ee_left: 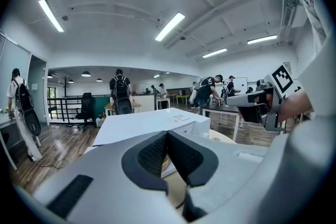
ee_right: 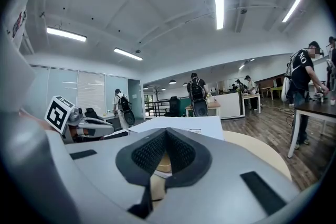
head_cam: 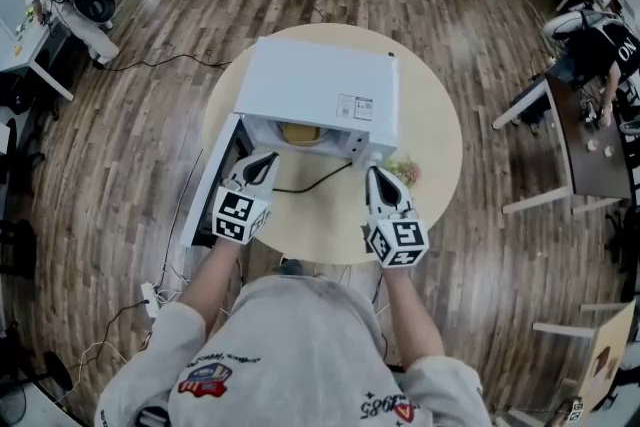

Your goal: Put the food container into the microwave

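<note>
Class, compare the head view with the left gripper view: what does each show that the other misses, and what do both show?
Only the head view: the white box-shaped microwave's open door and the black-and-white marker cube on the left hand-held gripper. Only the left gripper view: long ceiling strip lights and that gripper's black textured pads meeting, nothing between. Both: the microwave's top and the right hand-held gripper.

Round table (head_cam: pixel 440 150), black cable (head_cam: pixel 312 182), power strip (head_cam: pixel 150 294)
</note>
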{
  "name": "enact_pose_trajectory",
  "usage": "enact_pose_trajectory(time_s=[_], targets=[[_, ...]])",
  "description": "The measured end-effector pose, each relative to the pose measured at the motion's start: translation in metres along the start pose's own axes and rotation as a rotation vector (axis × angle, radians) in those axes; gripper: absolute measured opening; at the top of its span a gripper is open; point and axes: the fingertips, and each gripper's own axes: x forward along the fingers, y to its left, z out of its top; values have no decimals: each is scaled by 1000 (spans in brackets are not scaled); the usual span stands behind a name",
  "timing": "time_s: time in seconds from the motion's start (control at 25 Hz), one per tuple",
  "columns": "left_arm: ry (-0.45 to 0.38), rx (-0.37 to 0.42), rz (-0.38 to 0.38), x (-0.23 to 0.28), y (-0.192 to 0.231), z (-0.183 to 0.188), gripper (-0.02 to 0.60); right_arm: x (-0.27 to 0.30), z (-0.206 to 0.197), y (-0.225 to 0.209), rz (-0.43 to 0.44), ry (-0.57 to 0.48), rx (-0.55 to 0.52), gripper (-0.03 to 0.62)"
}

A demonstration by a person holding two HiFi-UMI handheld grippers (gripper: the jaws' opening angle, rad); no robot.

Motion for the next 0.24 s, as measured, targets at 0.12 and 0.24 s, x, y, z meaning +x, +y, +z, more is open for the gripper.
enact_pose_trajectory(time_s=[0.12,0.24], targets=[[7,-5,-7,3,-1,-4,5,0,-2,0,-4,7,0,2],[8,-11,-10,5,1,-4,5,2,-4,3,1,16,-3,2]])
